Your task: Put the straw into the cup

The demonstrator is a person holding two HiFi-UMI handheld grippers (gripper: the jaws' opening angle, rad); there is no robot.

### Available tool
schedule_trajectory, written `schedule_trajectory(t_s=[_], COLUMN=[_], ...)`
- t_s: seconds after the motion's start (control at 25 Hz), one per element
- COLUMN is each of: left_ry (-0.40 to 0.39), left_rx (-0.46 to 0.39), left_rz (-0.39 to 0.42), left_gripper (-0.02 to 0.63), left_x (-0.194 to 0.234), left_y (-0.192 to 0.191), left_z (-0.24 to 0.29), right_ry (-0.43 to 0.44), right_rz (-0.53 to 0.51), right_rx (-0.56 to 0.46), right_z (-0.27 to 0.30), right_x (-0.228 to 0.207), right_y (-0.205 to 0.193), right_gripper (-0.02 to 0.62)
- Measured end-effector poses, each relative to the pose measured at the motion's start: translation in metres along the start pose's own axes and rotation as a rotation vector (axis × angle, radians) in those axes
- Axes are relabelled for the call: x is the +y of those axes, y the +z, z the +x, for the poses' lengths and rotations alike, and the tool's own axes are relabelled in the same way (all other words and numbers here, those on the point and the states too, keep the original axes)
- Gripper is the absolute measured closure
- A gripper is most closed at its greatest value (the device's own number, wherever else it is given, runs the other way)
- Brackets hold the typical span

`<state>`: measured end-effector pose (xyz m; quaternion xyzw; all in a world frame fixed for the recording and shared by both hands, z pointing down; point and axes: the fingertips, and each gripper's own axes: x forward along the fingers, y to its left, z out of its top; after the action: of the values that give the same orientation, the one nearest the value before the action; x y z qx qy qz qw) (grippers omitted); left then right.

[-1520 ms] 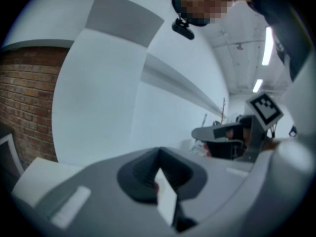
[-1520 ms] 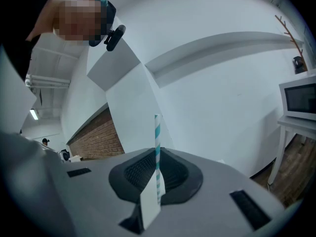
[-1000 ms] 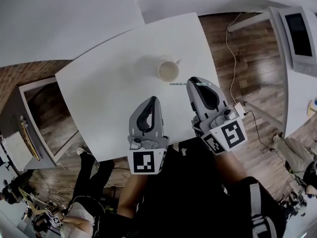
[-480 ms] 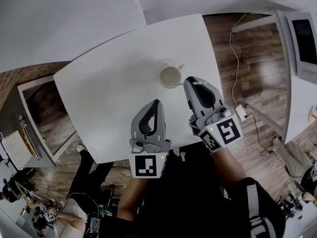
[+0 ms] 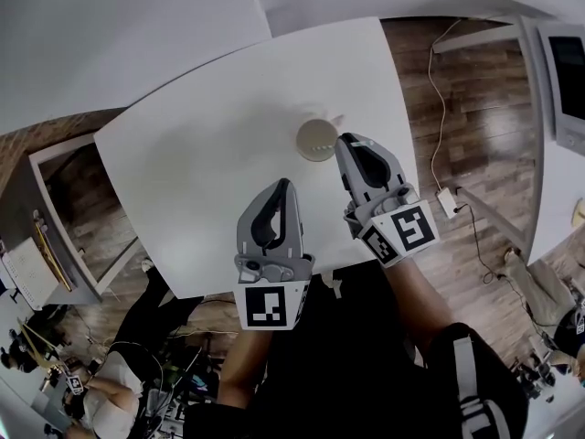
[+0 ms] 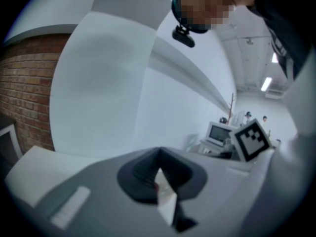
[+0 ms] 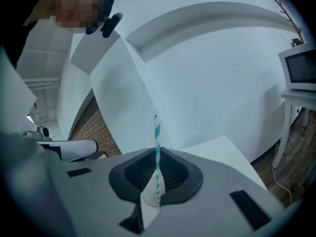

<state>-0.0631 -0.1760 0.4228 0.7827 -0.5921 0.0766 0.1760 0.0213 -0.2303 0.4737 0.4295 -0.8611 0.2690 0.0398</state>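
A round pale cup (image 5: 315,140) stands on the white table (image 5: 201,154), toward its right side. My right gripper (image 5: 345,141) reaches up to the cup's right rim, its tips right beside it. In the right gripper view, a teal-and-white striped straw (image 7: 157,147) stands upright between the jaws, and the right gripper (image 7: 157,154) is shut on it. From the head view the straw is hidden by the gripper. My left gripper (image 5: 285,187) hangs over the table's near edge, below and left of the cup. The left gripper (image 6: 159,154) has its jaws together with nothing in them.
A white cable and adapter (image 5: 446,201) lie on the wooden floor right of the table. A monitor (image 5: 571,71) stands at the far right. A low shelf unit (image 5: 55,218) sits at the table's left, with people (image 5: 110,391) at lower left.
My right gripper has sunk and closed in on the cup, and the straw end that showed beside it a second ago is now hidden. The left gripper has hardly shifted.
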Motion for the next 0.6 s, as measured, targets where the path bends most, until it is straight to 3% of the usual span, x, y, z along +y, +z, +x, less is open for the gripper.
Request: schedule_trajectory(t_s=[0.6], left_ry=[-0.018], left_rx=[0.014], left_rz=[-0.009], left_gripper=[0.601], left_x=[0.003], left_y=[-0.009], left_z=[0.004], right_ry=[-0.029], right_rz=[0.001], right_rx=[0.033], right_z=[0.012], right_x=[-0.006], right_y=[-0.031], right_gripper=[0.571])
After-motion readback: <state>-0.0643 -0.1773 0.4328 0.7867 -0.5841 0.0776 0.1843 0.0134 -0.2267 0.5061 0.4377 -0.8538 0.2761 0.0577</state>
